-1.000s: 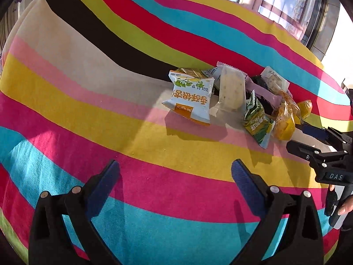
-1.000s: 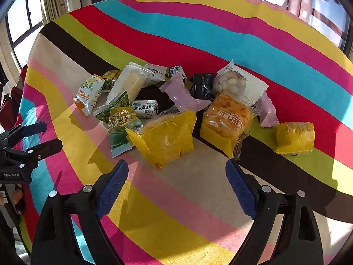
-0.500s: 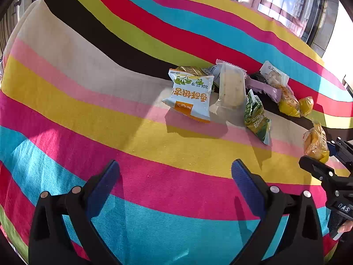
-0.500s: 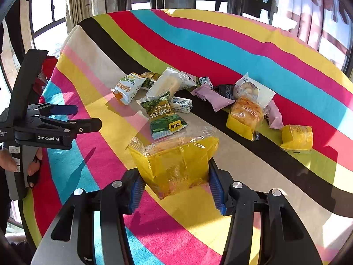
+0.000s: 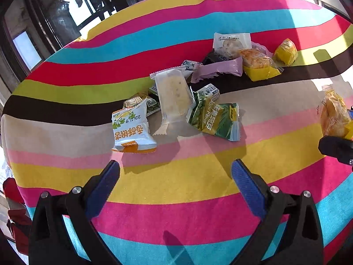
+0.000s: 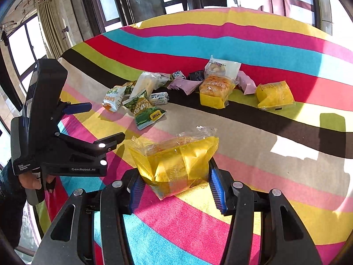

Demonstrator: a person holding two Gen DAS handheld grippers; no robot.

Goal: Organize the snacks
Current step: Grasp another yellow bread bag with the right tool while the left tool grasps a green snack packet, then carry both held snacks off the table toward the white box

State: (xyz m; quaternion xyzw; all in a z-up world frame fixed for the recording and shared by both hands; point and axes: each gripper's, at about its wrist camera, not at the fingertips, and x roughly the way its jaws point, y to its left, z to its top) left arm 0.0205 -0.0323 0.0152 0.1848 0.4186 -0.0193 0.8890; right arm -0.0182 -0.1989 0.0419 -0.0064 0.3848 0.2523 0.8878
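Observation:
A pile of snack packets lies on the striped cloth (image 5: pixel 198 187). It includes a white-and-orange bag (image 5: pixel 131 130), a clear-wrapped pale cake (image 5: pixel 174 95) and a green bag (image 5: pixel 215 119). My right gripper (image 6: pixel 176 183) is shut on a yellow cake packet (image 6: pixel 176 161), held just above the cloth and nearer than the pile. The same packet (image 5: pixel 333 114) shows at the right edge of the left wrist view. My left gripper (image 5: pixel 176 170) is open with nothing between its fingers, in front of the white-and-orange bag. A hand holds the left gripper (image 6: pixel 107 120) at the left of the right wrist view.
Further back lie a purple wrapper (image 5: pixel 218 70), an orange bread in a yellow tray (image 6: pixel 215 92), another yellow cake packet (image 6: pixel 274 95) and a white packet (image 6: pixel 220 68). Windows and dark frames stand beyond the table's far edge. A red item (image 5: pixel 13 220) sits off the left edge.
My right gripper closed on the yellow cake packet and carried it away from the pile, toward the near side. My left gripper rolled and shifted, so the pile now sits more central in its view.

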